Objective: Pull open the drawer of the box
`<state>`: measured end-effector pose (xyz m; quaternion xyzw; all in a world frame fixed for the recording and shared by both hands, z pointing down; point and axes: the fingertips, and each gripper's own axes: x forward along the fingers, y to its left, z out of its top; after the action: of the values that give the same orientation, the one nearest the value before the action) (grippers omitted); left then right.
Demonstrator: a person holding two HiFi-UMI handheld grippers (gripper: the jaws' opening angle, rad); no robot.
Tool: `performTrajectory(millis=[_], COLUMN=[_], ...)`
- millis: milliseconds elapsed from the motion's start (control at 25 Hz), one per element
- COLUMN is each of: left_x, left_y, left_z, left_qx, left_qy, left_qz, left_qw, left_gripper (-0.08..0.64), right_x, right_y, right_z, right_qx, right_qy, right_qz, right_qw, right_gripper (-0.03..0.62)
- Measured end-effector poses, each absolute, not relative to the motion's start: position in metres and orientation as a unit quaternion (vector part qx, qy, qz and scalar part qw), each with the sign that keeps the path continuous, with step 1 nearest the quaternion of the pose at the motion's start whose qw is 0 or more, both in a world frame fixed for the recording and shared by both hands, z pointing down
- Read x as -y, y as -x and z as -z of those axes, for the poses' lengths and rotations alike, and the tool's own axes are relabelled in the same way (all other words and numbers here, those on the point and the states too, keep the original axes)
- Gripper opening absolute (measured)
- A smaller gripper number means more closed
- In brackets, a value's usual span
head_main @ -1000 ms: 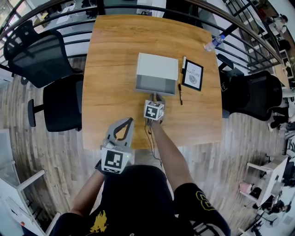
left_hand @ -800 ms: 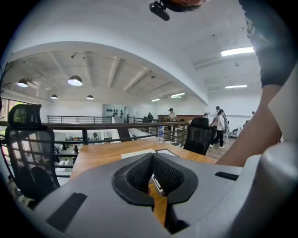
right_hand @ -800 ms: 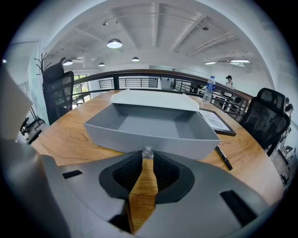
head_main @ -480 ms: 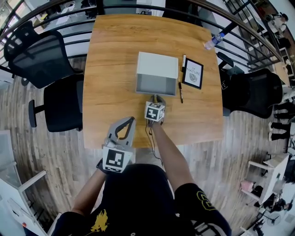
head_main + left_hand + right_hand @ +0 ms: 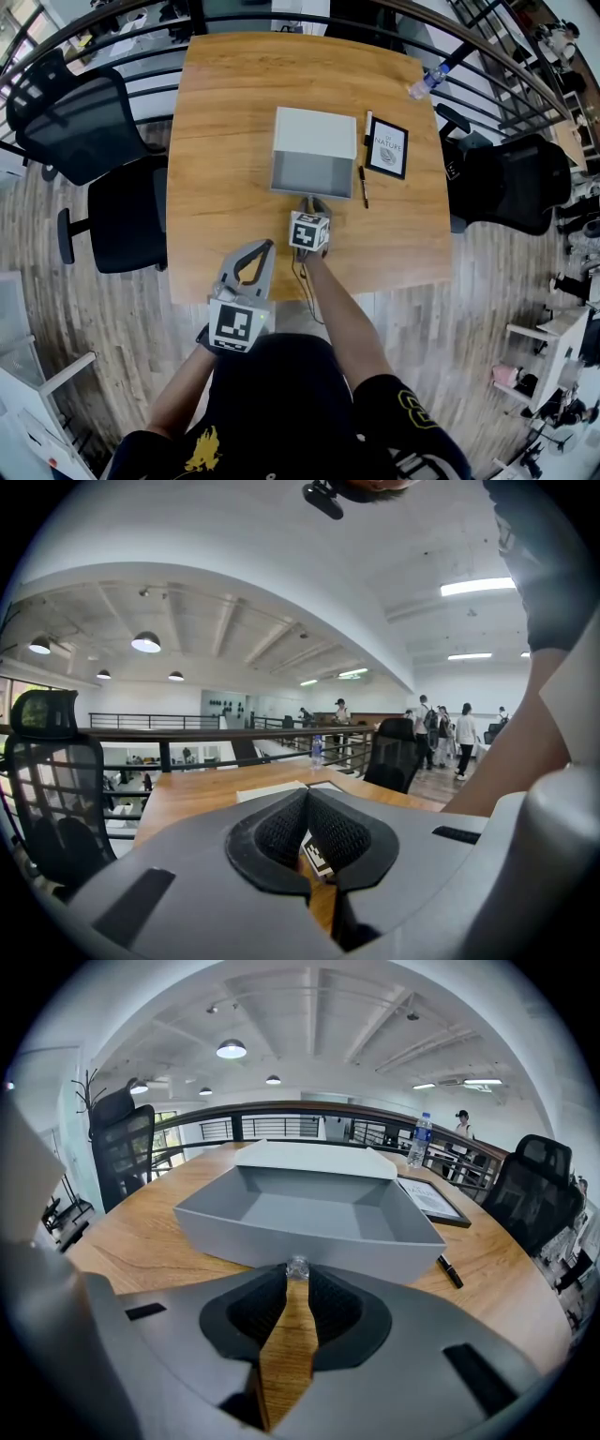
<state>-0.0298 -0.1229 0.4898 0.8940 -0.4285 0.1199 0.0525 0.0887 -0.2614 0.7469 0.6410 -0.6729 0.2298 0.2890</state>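
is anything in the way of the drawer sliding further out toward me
Nothing visible does. The right tool grips the knob of the drawer, bare table lies toward you, and the pen sits clear beside it.

The only word I can read is "NATURE", in dark capitals near the top of the white sheet in the small black-framed picture [image 5: 386, 148] lying flat on the wooden table [image 5: 234, 141]. A finer line sits above it, too small to make out.

The person's black shorts [image 5: 417, 436] carry a large pale numeral, an 8 or a 3, partly lost in a fold.

The white cube [image 5: 232, 325] on the left gripper [image 5: 265, 244] and the white cube [image 5: 309, 230] on the right gripper [image 5: 314, 201] each bear a black-and-white square code pattern, with no letters.

The label on the clear plastic bottle [image 5: 424, 84] is unreadable.
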Motion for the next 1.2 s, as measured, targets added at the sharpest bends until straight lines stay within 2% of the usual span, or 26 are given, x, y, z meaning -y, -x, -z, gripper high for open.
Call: performTrajectory(millis=[680,1000,1080,1160,1200], left_x=[0.104,0.084,0.082,0.080,0.080], left_y=[0.034,0.057,0.059,0.060,0.059], left_z=[-0.494,-0.512,-0.513,-0.512,-0.511], left_qx=[0.420,0.430,0.433,0.437,0.438], left_qy=[-0.897,-0.886,-0.884,-0.882,-0.882], left_qz=[-0.130,-0.163,-0.164,-0.162,-0.159], left_qw=[0.054,0.064,0.066,0.066,0.067], left_gripper=[0.014,0.014,0.014,0.014,0.014], right_x=[0.252,0.246,0.240,0.230,0.225], right_y=[-0.100,-0.092,-0.091,-0.088,-0.087], right_z=[-0.742,-0.754,-0.757,-0.763,-0.766], right_qx=[0.673,0.678,0.675,0.676,0.678], right_qy=[-0.646,-0.619,-0.615,-0.603,-0.600], right_qz=[-0.216,-0.235,-0.244,-0.252,-0.251], right_qw=[0.289,0.319,0.327,0.340,0.342], right_gripper=[0.069,0.069,0.059,-0.006,-0.006])
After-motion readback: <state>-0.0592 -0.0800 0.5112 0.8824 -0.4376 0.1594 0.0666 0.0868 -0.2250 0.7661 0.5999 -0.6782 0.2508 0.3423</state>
